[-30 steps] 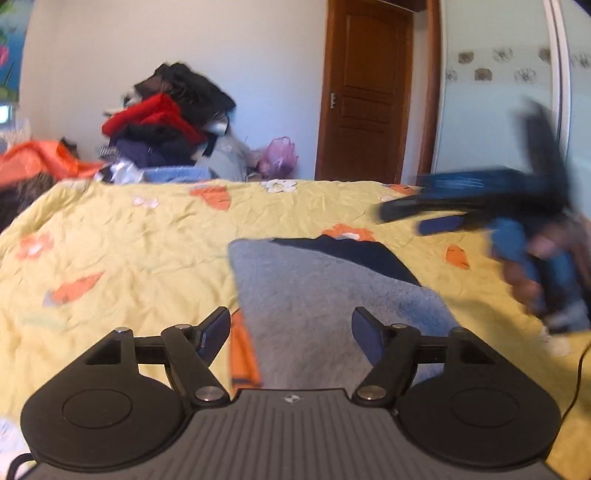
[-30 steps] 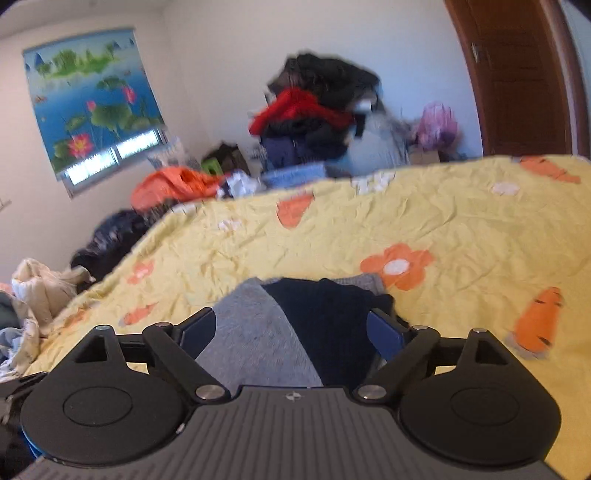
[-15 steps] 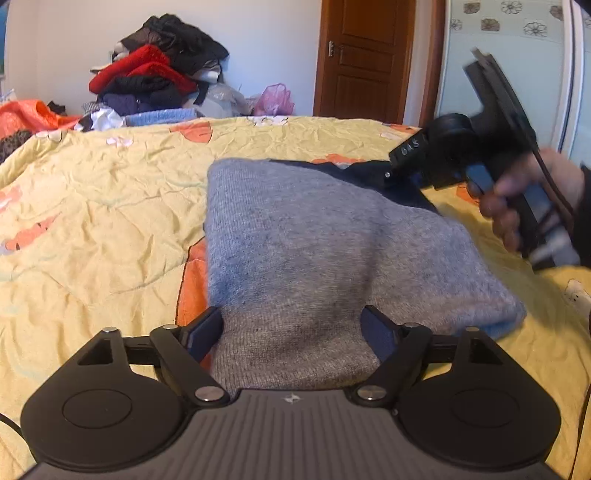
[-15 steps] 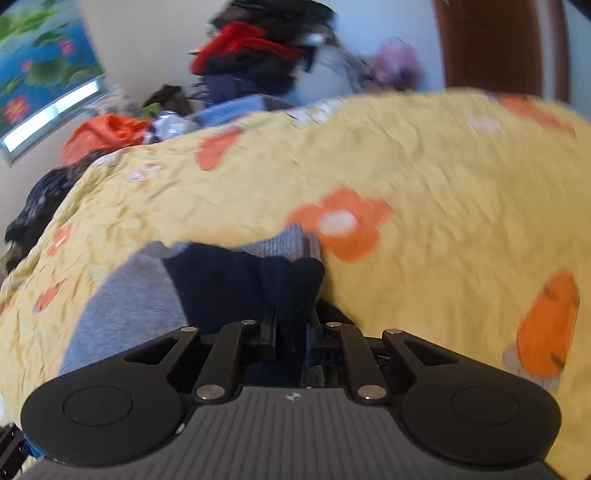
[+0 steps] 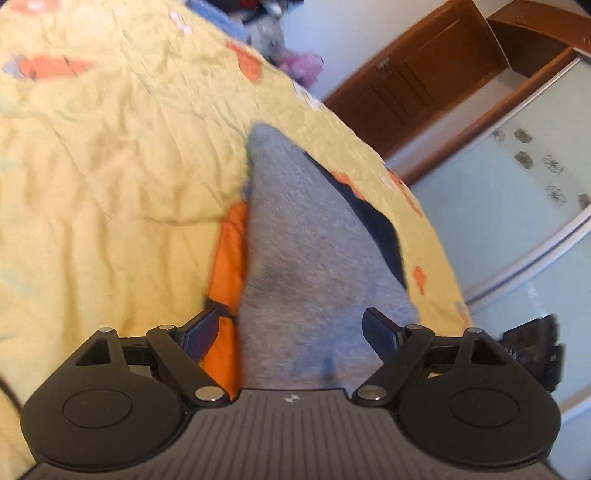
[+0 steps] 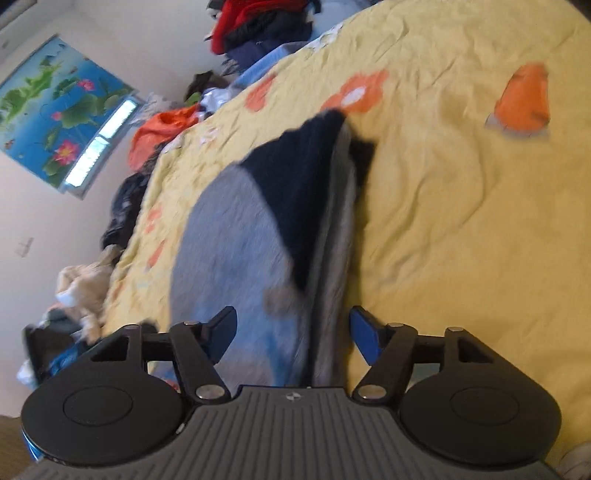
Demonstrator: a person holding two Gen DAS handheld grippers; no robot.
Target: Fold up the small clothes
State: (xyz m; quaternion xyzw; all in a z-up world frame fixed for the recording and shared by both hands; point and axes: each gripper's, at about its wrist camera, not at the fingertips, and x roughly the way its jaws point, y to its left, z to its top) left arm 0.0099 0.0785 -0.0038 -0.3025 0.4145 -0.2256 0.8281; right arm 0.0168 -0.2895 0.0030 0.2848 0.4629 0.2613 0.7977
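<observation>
A folded grey and navy sweater [image 5: 306, 251] lies on the yellow flowered bedspread [image 5: 110, 166]. My left gripper [image 5: 290, 328] is open, its fingers on either side of the sweater's near grey edge. In the right wrist view the sweater [image 6: 258, 236] shows its grey part, navy part and stacked folded layers. My right gripper [image 6: 293, 328] is open, its fingers astride the near edge of the fold. Both views are tilted. Part of the right gripper's body [image 5: 532, 350] shows at the right edge of the left wrist view.
A pile of clothes [image 6: 258, 26] sits at the far end of the bed, with orange cloth [image 6: 162, 129] and more clothes [image 6: 81, 288] along the left side. A brown door [image 5: 424, 77] and a sliding wardrobe panel [image 5: 517, 206] stand to the right.
My right gripper was shut on the navy edge half a second ago and is now open. Both grippers have tilted and drawn to the sweater's near edge.
</observation>
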